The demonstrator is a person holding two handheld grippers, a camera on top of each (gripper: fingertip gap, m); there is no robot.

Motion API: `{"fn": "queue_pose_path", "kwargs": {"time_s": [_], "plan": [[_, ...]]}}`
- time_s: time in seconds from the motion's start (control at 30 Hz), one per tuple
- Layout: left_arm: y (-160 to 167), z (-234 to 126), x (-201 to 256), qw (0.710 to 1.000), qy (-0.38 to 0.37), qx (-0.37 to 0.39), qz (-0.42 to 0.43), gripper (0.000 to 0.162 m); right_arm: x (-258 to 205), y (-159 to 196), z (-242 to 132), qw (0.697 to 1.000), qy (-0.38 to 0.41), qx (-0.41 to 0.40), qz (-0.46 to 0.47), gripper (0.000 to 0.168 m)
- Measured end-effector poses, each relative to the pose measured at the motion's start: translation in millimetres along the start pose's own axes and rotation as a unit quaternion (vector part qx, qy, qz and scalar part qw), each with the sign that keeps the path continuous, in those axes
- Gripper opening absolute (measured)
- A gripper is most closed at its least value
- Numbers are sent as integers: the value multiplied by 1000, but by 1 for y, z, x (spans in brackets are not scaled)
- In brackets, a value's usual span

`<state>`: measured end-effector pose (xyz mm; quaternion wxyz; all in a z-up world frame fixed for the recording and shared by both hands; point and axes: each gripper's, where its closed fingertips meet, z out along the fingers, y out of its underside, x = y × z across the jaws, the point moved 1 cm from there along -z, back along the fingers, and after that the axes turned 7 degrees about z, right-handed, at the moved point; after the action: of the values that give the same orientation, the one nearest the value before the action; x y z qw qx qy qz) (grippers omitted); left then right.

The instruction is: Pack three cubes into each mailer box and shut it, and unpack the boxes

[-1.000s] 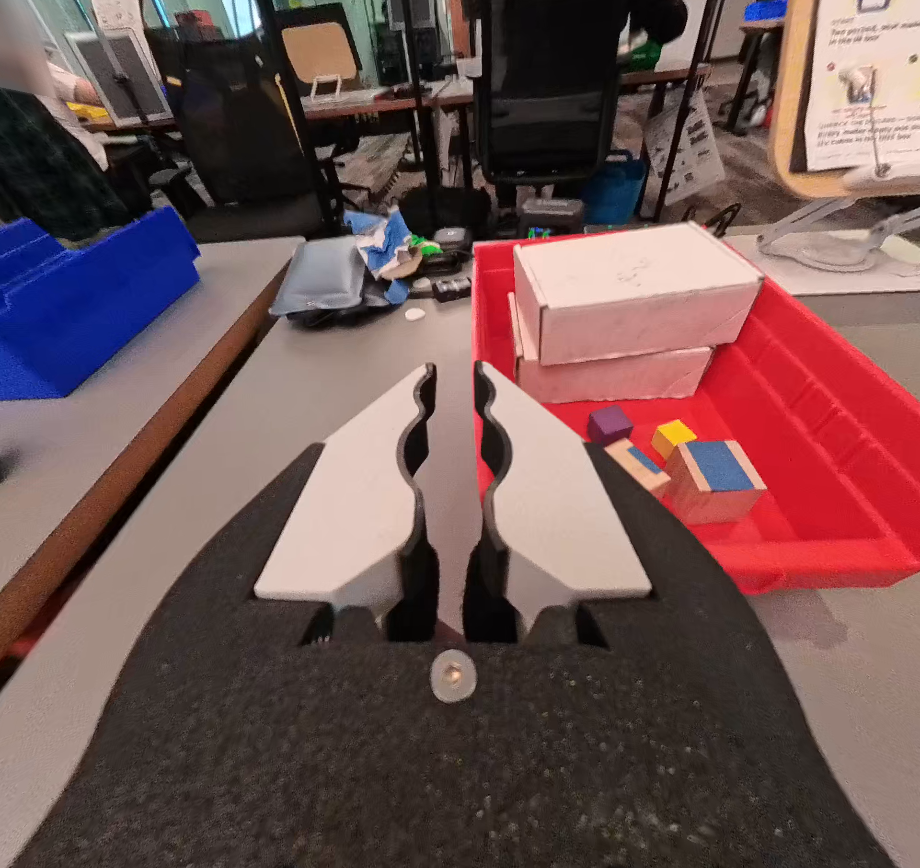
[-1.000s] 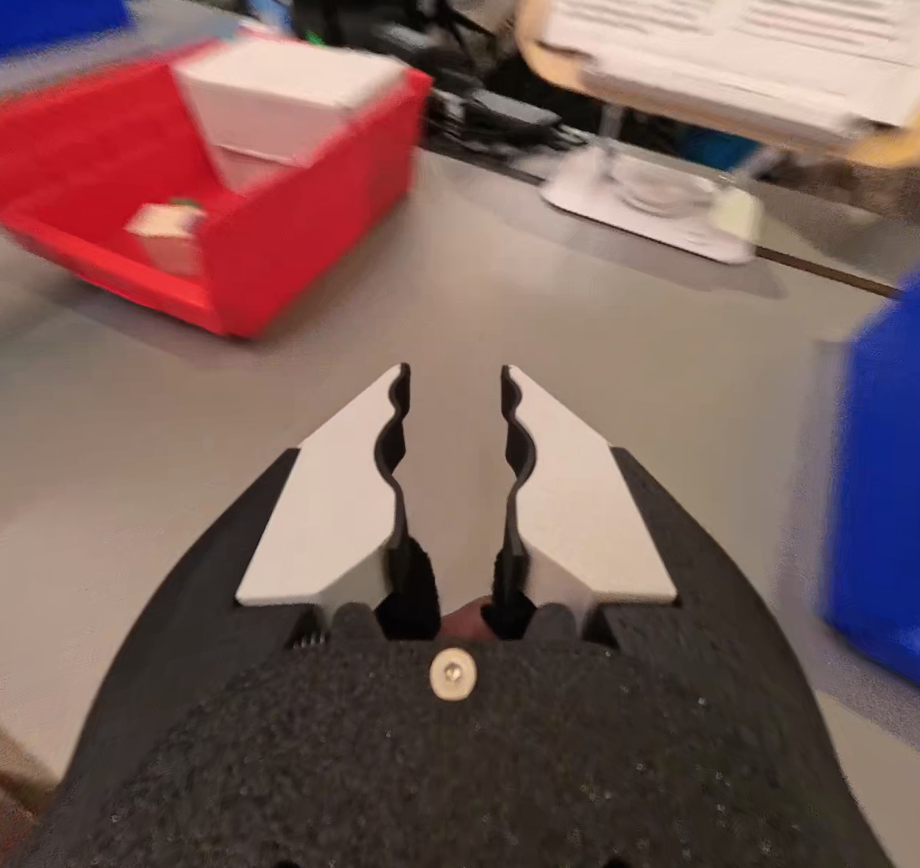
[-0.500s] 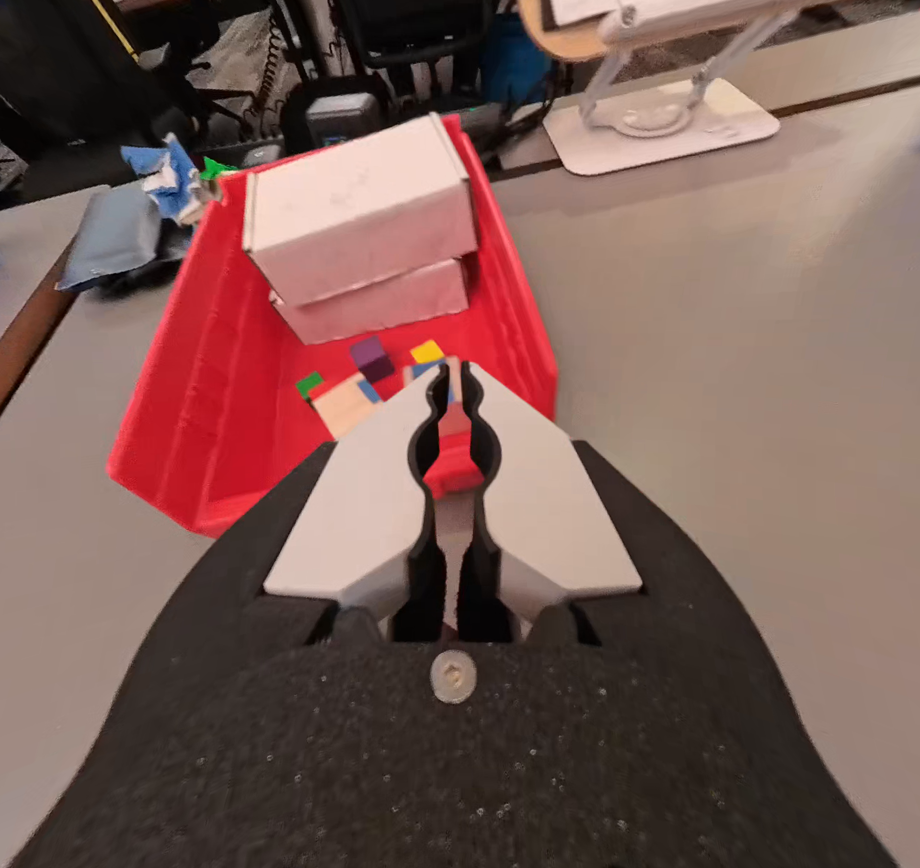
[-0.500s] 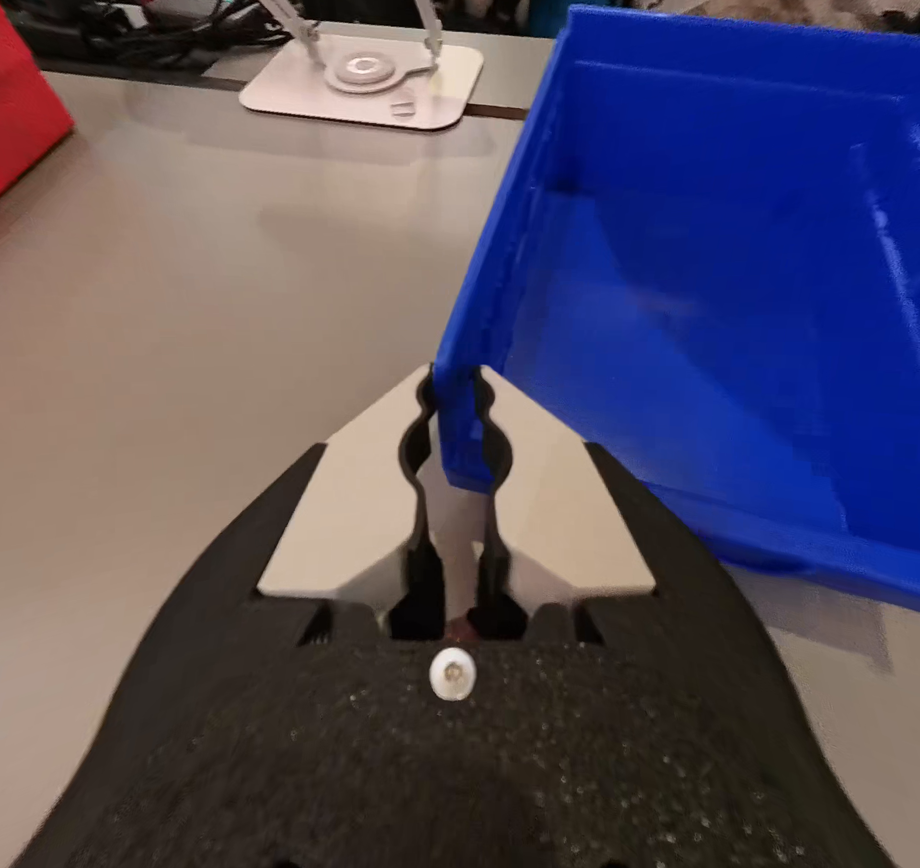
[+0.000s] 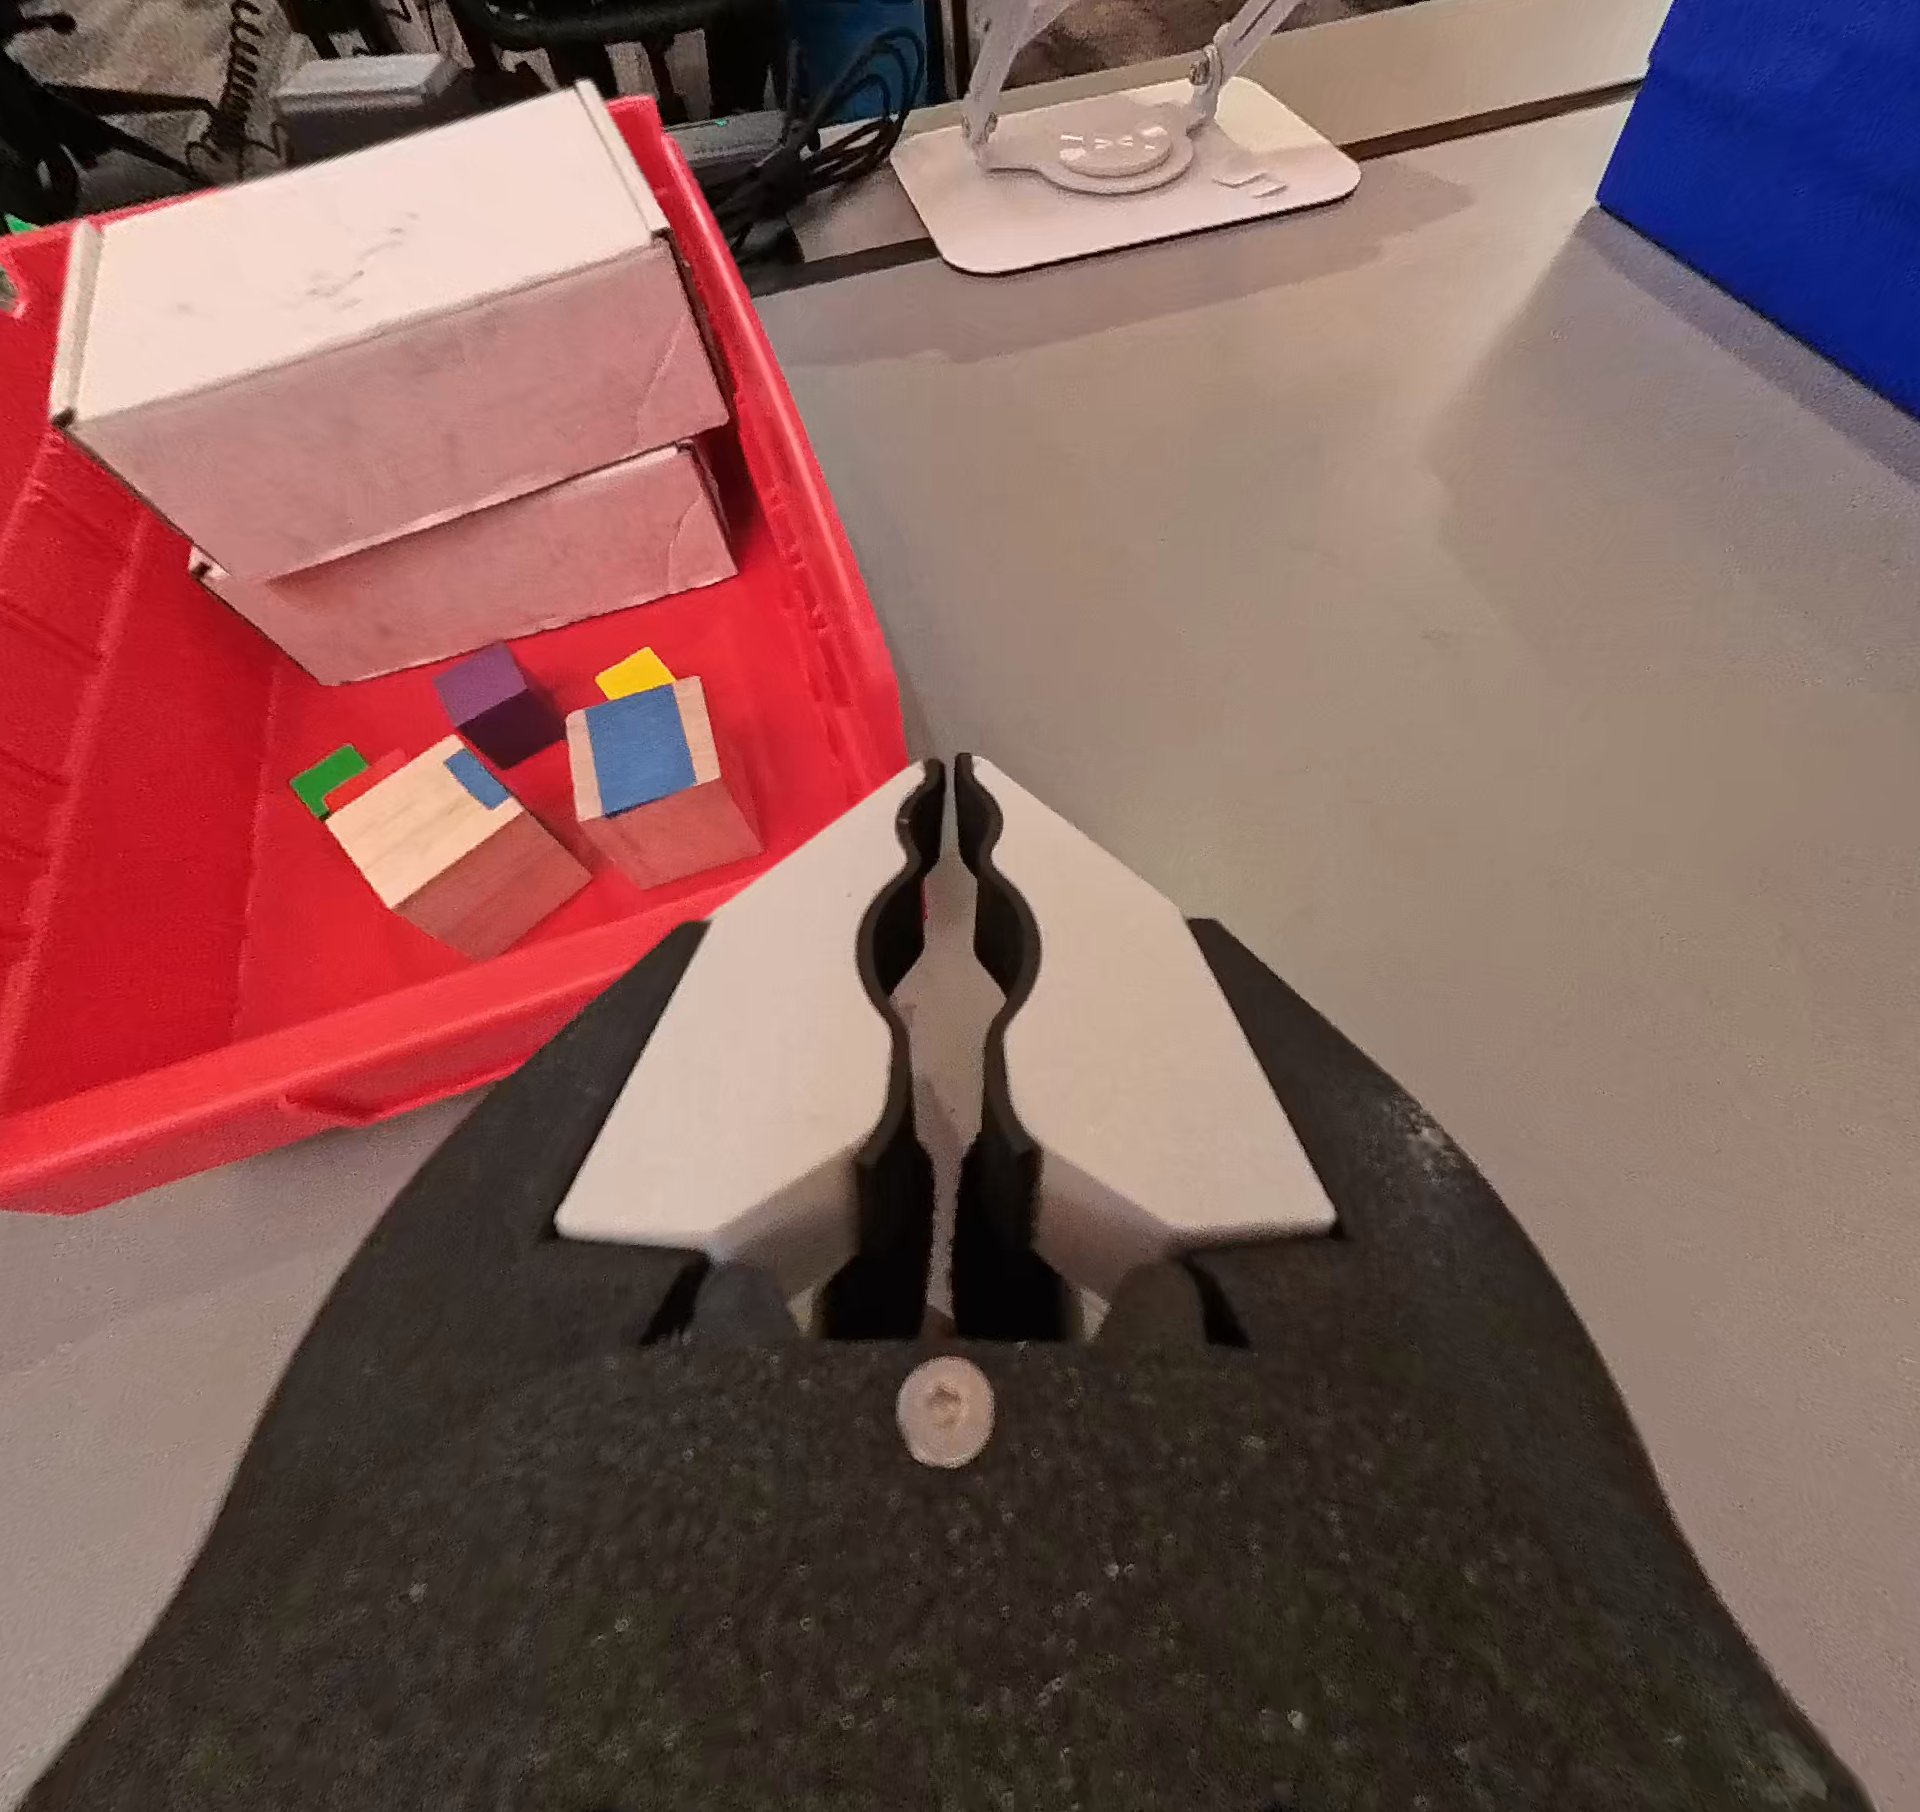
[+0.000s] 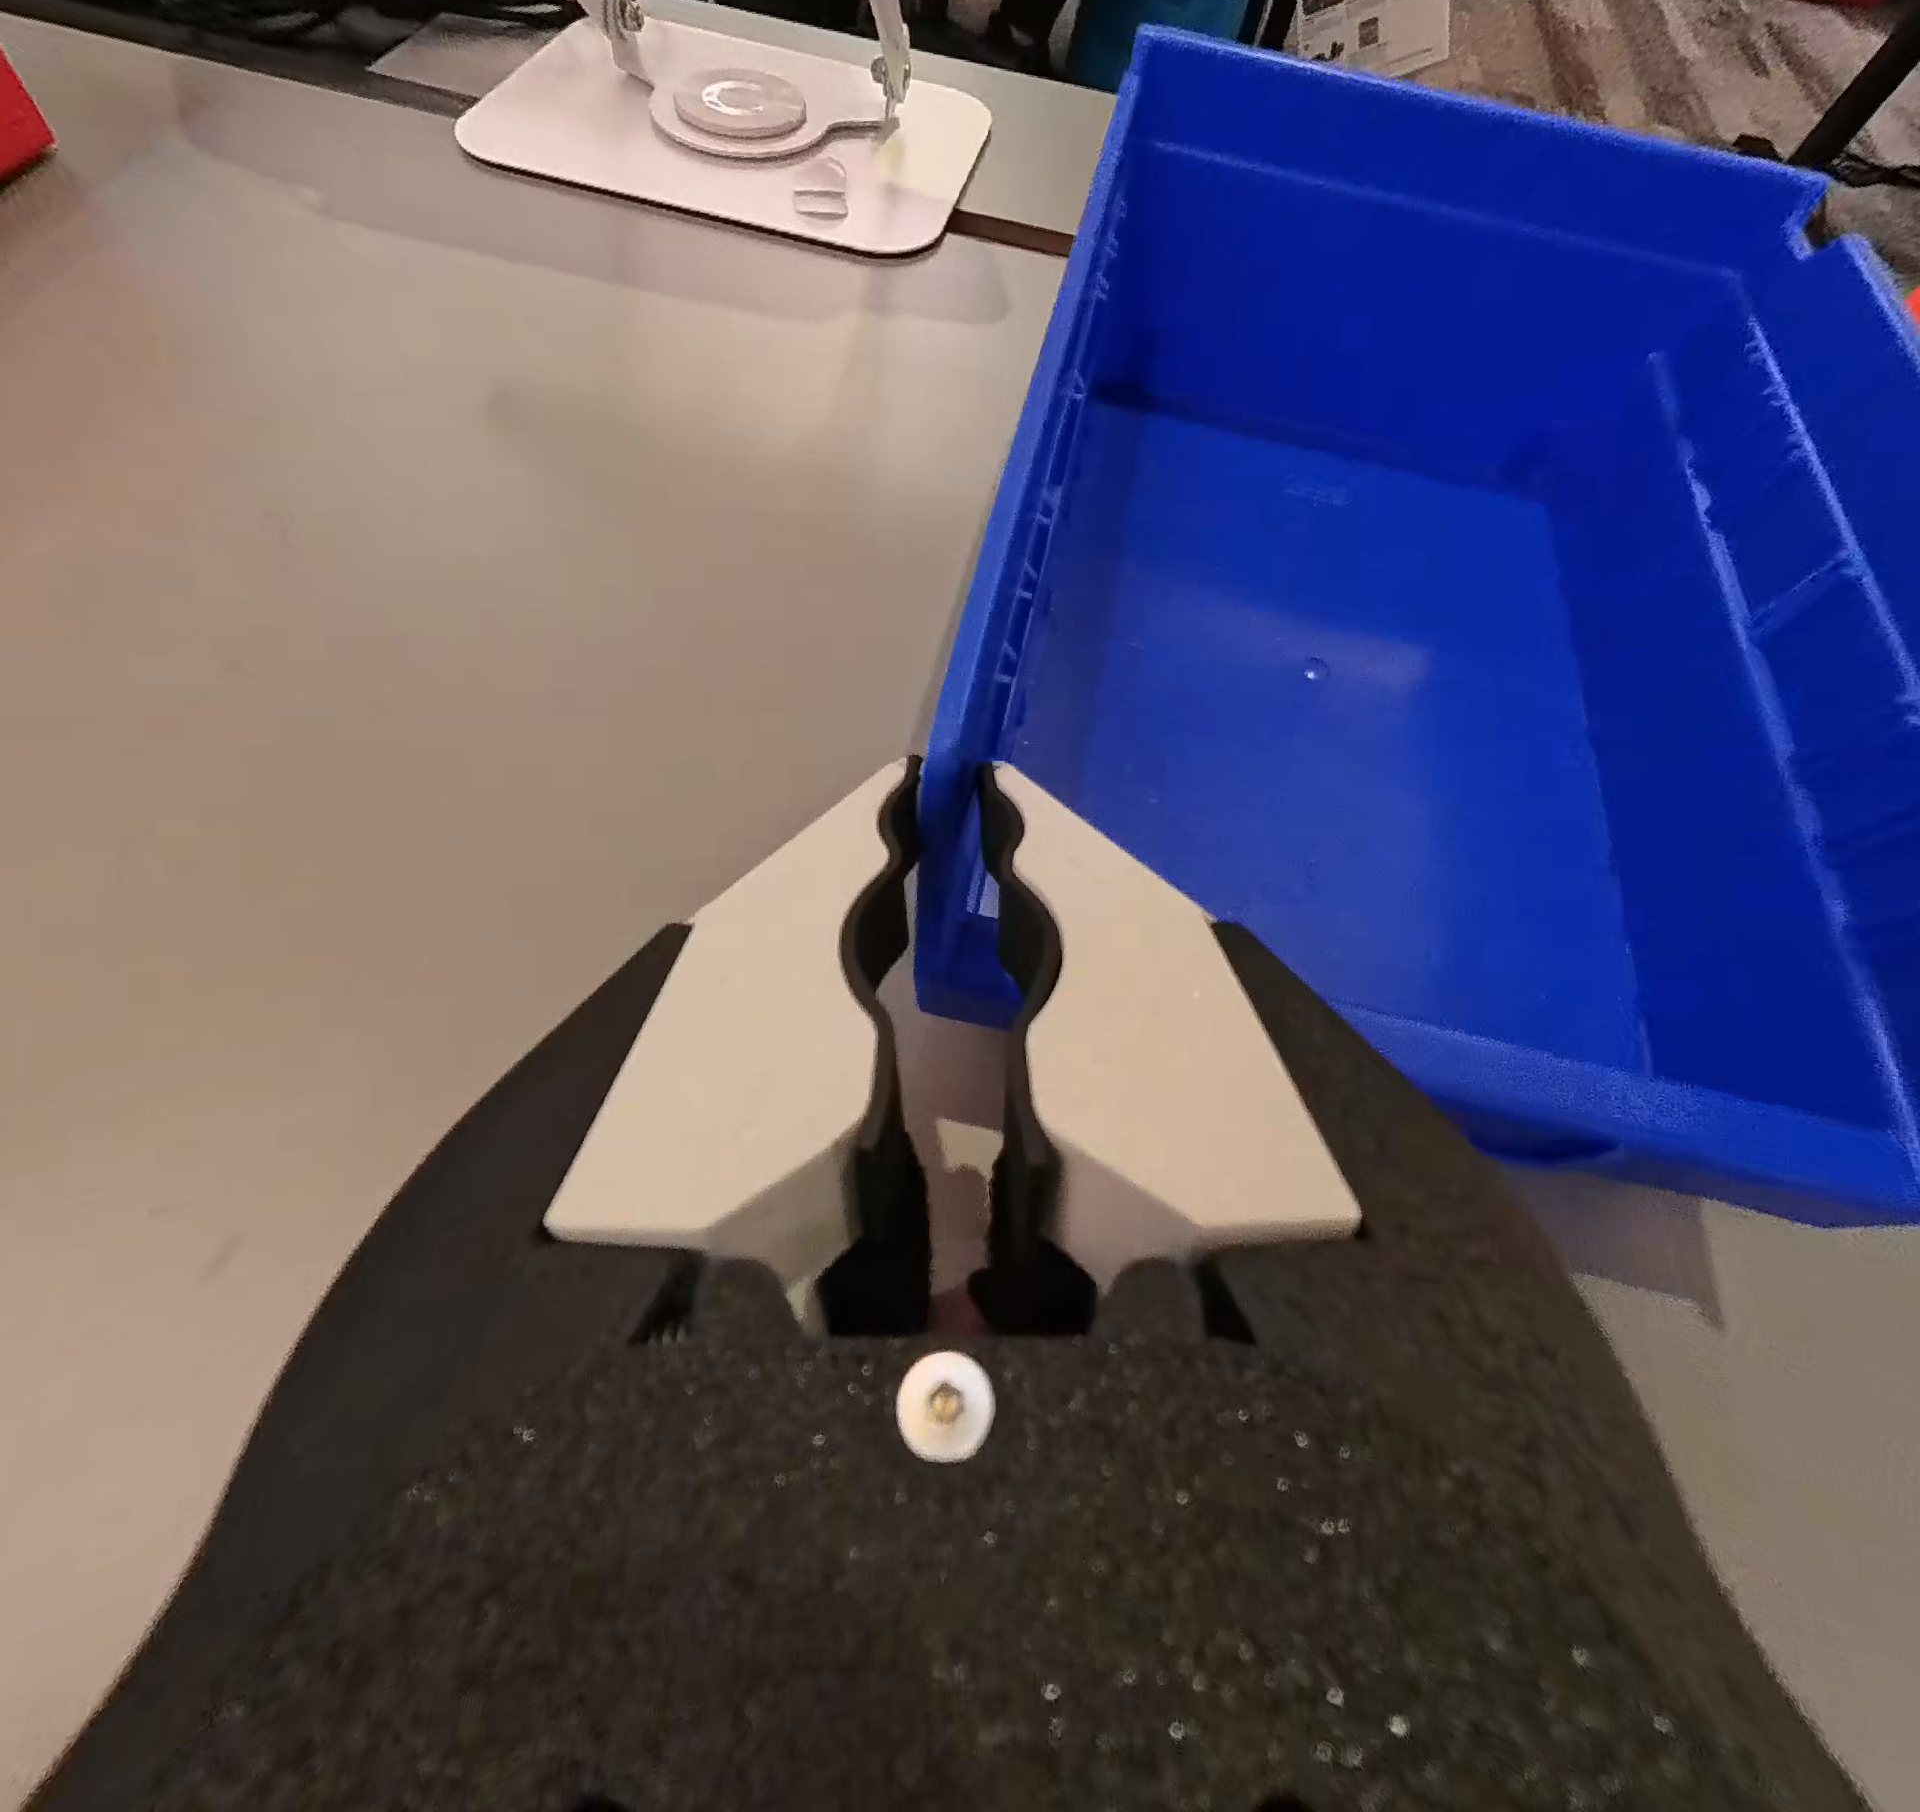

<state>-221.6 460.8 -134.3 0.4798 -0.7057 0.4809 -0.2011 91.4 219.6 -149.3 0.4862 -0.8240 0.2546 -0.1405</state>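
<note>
Two shut white mailer boxes are stacked in the red bin (image 5: 260,1128), the top box (image 5: 364,328) on the lower one (image 5: 488,578). Several cubes lie in front of them: a purple cube (image 5: 488,697), a yellow cube (image 5: 634,671), a blue-topped wooden cube (image 5: 644,765), a second wooden cube (image 5: 436,827) and a green cube (image 5: 327,775). My left gripper (image 5: 948,775) is shut, with its tips at the bin's near right corner and nothing visibly between them. My right gripper (image 6: 948,775) is shut on the near left corner wall of the blue bin (image 6: 1049,515), which is empty.
A white stand base (image 5: 1122,173) sits at the table's far edge between the bins, and it also shows in the right wrist view (image 6: 727,131). The blue bin (image 5: 1787,152) stands at the right. Grey table lies between the bins. Cables and chairs are beyond the edge. The tips of one gripper are about 40 cm away from the tips of the other. To reach the blue-topped wooden cube (image 5: 644,765) in a straight line is about 10 cm for my left fingers, about 45 cm for my right.
My left gripper swung from left of the red bin to its near right corner and its jaws closed. My right gripper turned from the red bin to the blue bin and closed on its corner.
</note>
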Motion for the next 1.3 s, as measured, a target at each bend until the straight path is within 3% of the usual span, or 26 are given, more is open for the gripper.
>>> {"fn": "queue_pose_path", "kwargs": {"time_s": [0.13,0.2,0.27,0.4,0.67,0.8,0.87,0.93,1.0,1.17,1.3], "plan": [[4,-10,-3,1000,5,-3,-23,1,7,-3,-17,999,39,13,0,8],[5,-18,-6,999,9,0,-52,4,-4,-8,-40,999,35,39,3,20],[5,-26,-5,997,27,9,-77,11,-32,-2,-56,999,-23,31,22,33],[29,-38,-3,996,48,-14,-74,30,-85,44,-78,987,-149,-19,60,48],[34,-34,8,996,77,-21,-40,77,-85,49,-81,972,-197,-33,122,51],[30,-37,12,996,82,-11,-43,88,-95,49,-84,959,-245,-46,137,57],[22,-41,23,990,131,-2,-60,89,-93,46,-86,960,-243,-34,136,57],[10,-54,40,966,250,-11,-68,68,-89,45,-85,965,-231,-28,121,58],[-12,-59,21,955,290,-28,-60,80,-88,46,-86,967,-228,-24,110,58],[-71,-22,-89,962,228,-86,123,101,-95,48,-87,962,-247,-30,116,58],[-93,40,-149,915,177,-188,310,109,-99,48,-88,964,-244,-28,100,59]]}}
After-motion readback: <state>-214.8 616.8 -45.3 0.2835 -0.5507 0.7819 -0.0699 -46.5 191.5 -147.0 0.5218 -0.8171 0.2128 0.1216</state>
